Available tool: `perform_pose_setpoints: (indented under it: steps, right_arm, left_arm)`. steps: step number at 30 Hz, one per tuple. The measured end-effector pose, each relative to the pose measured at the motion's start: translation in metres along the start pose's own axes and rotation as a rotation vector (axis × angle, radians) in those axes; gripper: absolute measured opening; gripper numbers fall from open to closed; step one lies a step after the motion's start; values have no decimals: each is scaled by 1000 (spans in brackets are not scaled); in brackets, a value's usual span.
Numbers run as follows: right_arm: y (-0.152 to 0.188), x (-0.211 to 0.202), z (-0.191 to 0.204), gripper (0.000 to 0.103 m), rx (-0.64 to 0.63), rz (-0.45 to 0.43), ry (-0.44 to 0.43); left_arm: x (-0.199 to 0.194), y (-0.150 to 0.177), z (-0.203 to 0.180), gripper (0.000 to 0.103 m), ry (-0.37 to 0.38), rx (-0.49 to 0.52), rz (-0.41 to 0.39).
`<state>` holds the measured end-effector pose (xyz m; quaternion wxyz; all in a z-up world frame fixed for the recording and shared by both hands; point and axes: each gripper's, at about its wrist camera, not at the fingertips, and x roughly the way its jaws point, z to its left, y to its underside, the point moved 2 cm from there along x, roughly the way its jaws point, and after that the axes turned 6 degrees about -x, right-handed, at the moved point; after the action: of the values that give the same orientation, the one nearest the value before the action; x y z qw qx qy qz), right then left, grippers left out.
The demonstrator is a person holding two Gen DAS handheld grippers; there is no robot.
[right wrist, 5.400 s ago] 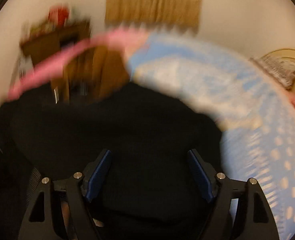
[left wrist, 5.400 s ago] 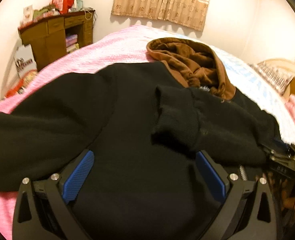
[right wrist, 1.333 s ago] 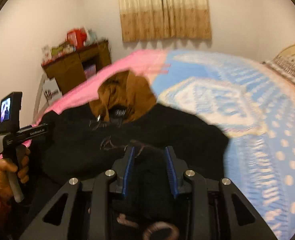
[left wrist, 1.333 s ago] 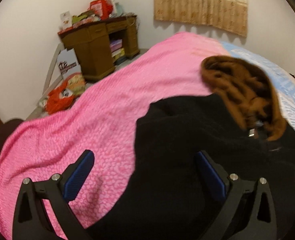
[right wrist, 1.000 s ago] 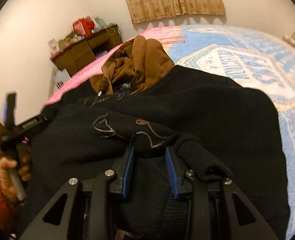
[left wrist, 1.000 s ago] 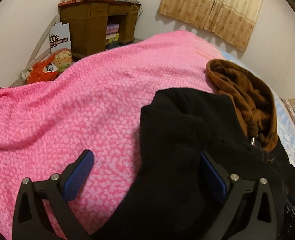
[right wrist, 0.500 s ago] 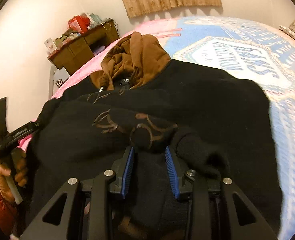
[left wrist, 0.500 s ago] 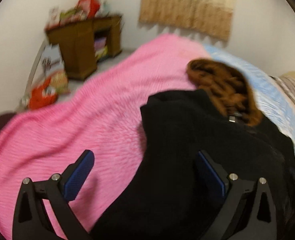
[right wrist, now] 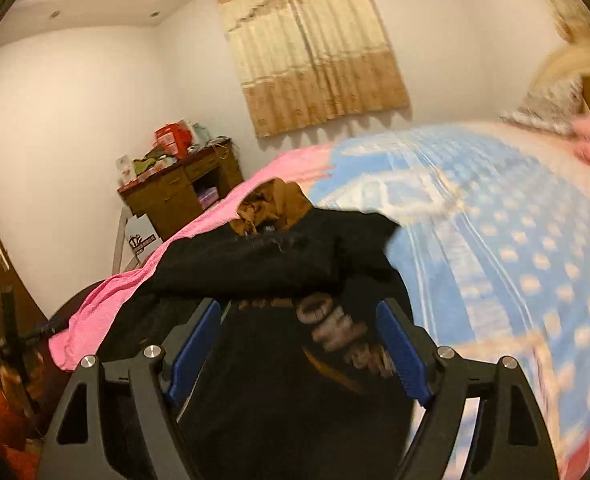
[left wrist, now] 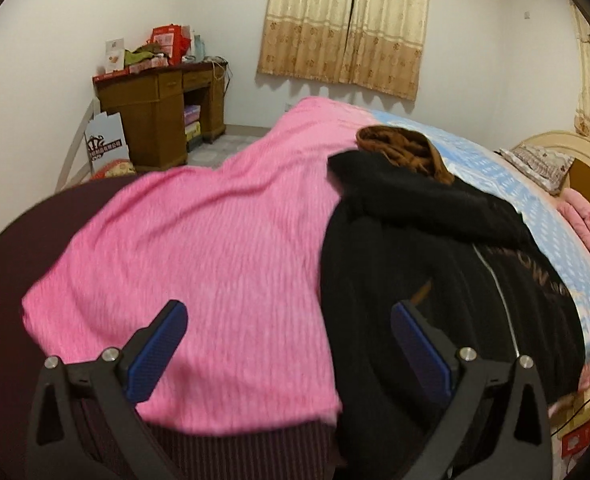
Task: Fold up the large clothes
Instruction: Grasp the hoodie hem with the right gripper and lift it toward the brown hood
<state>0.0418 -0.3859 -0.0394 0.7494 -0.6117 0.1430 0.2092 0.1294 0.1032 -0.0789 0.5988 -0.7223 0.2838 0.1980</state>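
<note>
Black hoodie lies folded on the bed, both tongs empty.
The hoodie (left wrist: 435, 240) rests between pink blanket (left wrist: 215, 220) and blue spread (right wrist: 515, 248); left tongs (left wrist: 291, 344) gape wide, right tongs (right wrist: 299, 344) have just been opening, gripping nothing.

Black hoodie (left wrist: 435, 248): matt, fleecy cloth; brown hood lining (left wrist: 407, 150) soft, plush. Pink blanket (left wrist: 215, 240): ribbed, textured cloth. Blue bedspread (right wrist: 515, 248), right: printed woven cloth. Far-left desk (left wrist: 155, 108): brown wood, slight sheen. Curtains (left wrist: 347, 24): patterned beige fabric. Left gripper fingers (left wrist: 157, 352): blue ridged pads, matt black plastic frame, metal screws.
</note>
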Motion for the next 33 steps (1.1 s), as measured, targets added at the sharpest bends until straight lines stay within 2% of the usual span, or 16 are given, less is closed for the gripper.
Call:
perform_pose_setpoints:
  steps: [5,8,10,15,18,22,24,26,29,33]
  right_arm:
    - [28,-2,-8,81,74,69,3]
    - [23,3,-5,81,76,93,-11]
    - [8,8,0,81,50,99,-17]
    - [-66,33,23,81,-56,93,-31]
    - [-111,64,37,81,-80,81,-73]
    - [-165,131,61,81,-141,109,-76]
    - [-187,168,73,81,-191,141,-49]
    - [-205,203,81,81,-235,163,-11]
    - [-231,271,82,81,-259,183,44]
    - [-236,367,64,81,-191,277,56]
  left_arm:
    - [3,3,-15,103,31,3,16]
    - [2,-9,-24,103,44,10,0]
    - [2,-17,-31,103,42,28,-11]
    - [23,-65,-64,103,44,80,-16]
    - [46,-105,-85,103,89,37,6]
    - [84,-151,-118,103,103,24,27]
    - [110,-180,-141,103,86,22,19]
    - [143,-206,-163,103,117,14,43]
    - [198,-229,-194,103,77,-12,72]
    - [280,-238,-216,103,4,-53,145]
